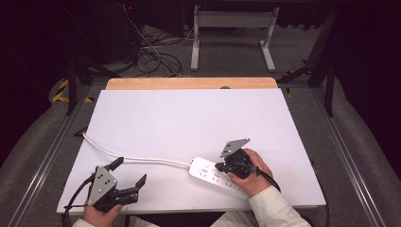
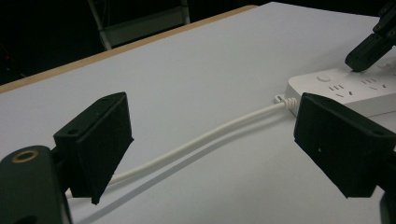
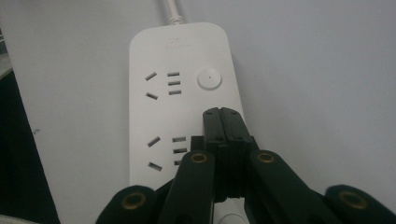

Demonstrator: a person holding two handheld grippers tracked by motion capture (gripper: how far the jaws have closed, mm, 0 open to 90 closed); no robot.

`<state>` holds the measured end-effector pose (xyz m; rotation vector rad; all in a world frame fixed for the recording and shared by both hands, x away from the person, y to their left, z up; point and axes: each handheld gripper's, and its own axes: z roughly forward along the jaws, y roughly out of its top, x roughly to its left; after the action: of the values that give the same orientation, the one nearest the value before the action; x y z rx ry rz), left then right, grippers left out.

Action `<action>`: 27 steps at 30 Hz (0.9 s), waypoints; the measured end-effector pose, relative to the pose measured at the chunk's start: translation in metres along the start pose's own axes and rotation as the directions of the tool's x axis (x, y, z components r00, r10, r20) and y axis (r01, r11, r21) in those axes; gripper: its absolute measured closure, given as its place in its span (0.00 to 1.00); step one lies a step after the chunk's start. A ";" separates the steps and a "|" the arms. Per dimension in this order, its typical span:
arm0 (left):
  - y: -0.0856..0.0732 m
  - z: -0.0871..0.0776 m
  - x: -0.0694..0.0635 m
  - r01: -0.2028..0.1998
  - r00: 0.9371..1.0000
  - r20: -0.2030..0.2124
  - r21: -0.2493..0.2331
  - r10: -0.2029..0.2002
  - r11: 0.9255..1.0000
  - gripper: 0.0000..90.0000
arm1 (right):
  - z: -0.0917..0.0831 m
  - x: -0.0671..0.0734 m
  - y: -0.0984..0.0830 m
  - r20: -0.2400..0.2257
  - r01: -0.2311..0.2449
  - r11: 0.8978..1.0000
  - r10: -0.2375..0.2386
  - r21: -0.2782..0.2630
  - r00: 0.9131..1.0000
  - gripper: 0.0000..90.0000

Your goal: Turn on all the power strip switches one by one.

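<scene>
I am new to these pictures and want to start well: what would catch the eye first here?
First, the white power strip at the near right of the white board, with the right gripper, jaws shut, poised over its top just below the round button. Next, its white cord runs left across the board. The left gripper rests at the near left corner, jaws wide open and empty.

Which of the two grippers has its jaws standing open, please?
The left gripper, resting near the white cord: its jaws stand wide apart, whereas the right gripper over the power strip is shut.
</scene>
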<state>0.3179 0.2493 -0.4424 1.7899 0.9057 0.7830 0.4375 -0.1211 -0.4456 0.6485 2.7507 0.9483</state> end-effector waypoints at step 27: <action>0.000 -0.001 0.000 -0.003 1.000 0.000 0.001 0.003 1.000 0.13 | 0.004 0.002 -0.001 0.013 -0.031 0.999 0.031 0.014 0.999 1.00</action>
<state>0.3171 0.2492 -0.4422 1.7927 0.9040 0.7848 0.4364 -0.1190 -0.4497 0.6991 2.7461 0.9281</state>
